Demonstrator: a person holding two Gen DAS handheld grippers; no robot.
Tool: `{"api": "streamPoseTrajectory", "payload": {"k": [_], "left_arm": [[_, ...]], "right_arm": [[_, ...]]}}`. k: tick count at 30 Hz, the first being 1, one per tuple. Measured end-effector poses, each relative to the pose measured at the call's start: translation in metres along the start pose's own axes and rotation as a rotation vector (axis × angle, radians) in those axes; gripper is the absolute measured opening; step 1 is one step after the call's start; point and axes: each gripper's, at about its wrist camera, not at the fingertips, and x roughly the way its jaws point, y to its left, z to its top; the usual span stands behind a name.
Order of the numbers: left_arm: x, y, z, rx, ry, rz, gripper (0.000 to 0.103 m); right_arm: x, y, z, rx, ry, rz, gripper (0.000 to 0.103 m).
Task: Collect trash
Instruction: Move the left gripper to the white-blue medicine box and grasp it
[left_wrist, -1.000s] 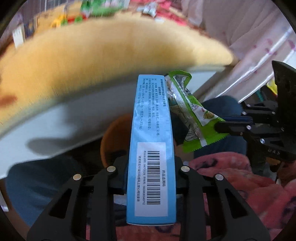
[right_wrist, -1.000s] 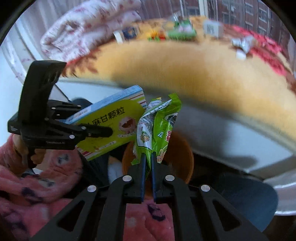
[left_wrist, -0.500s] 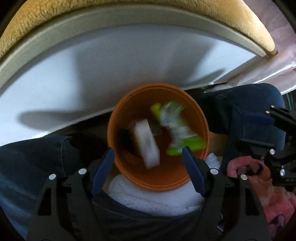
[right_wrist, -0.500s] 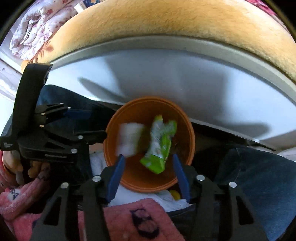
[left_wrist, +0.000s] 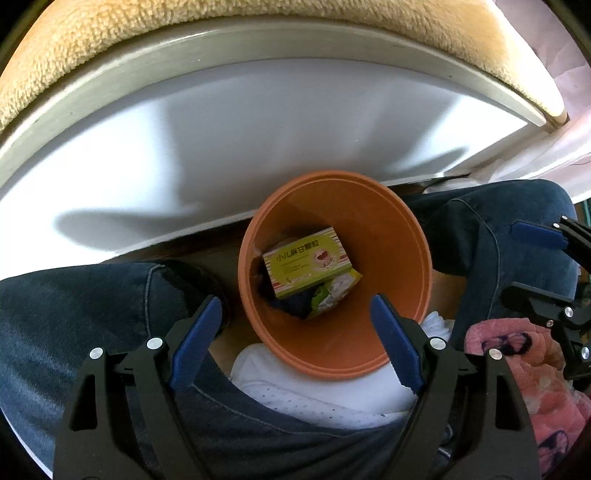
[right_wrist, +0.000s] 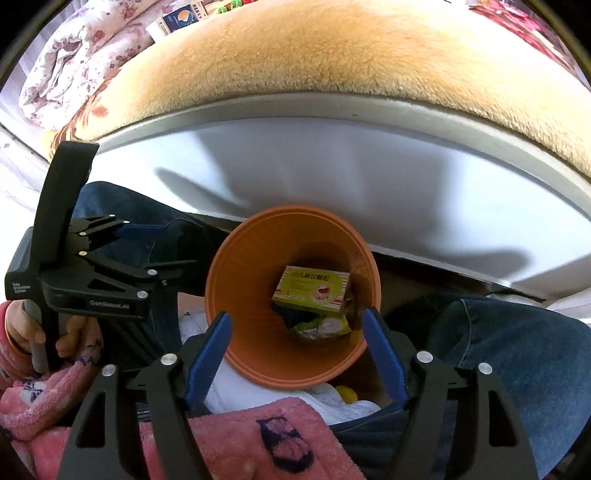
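Beside the bed frame (left_wrist: 229, 147), between my knees, the orange bin (left_wrist: 391, 258) holds the green medicine box (left_wrist: 308, 266) atop the snack wrapper (left_wrist: 334, 295). Both my left gripper (left_wrist: 295, 328) and right gripper (right_wrist: 295, 336) hover above it, jaws apart and empty. Drop step looks complete; next calls for reaching further litter on the blanket (right_wrist: 332, 51).

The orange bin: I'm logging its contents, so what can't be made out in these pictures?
- Left wrist view: the snack wrapper is mostly covered by the yellow-green box inside the orange bin; a dark item beneath is in shadow, unidentifiable.
- Right wrist view: the bin's floor is hidden by the box and the wrapper.
- Right wrist view: items on the bed are cut off by the top edge.
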Motion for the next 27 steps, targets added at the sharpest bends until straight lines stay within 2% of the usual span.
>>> {"api": "streamPoseTrajectory", "payload": {"k": [8,12,19,23,27], "left_arm": [[-0.012,-0.004,0.003,0.008,-0.033,0.011,0.081],[-0.032,-0.005,0.006,0.004,-0.076,-0.024,0.081],[-0.089,0.006,0.019,-0.021,-0.22,-0.05,0.081],[-0.126,0.018,0.034,-0.04,-0.327,-0.006,0.081],[-0.15,0.036,0.054,-0.085,-0.39,0.027,0.081]], "right_arm": [[-0.005,0.0,0.002,0.004,-0.022,-0.003,0.074],[-0.02,0.004,0.007,-0.005,-0.067,-0.003,0.074],[-0.058,0.005,0.02,-0.006,-0.173,0.023,0.074],[-0.081,0.005,0.029,-0.003,-0.25,0.03,0.076],[-0.095,0.006,0.034,-0.008,-0.304,0.032,0.076]]}}
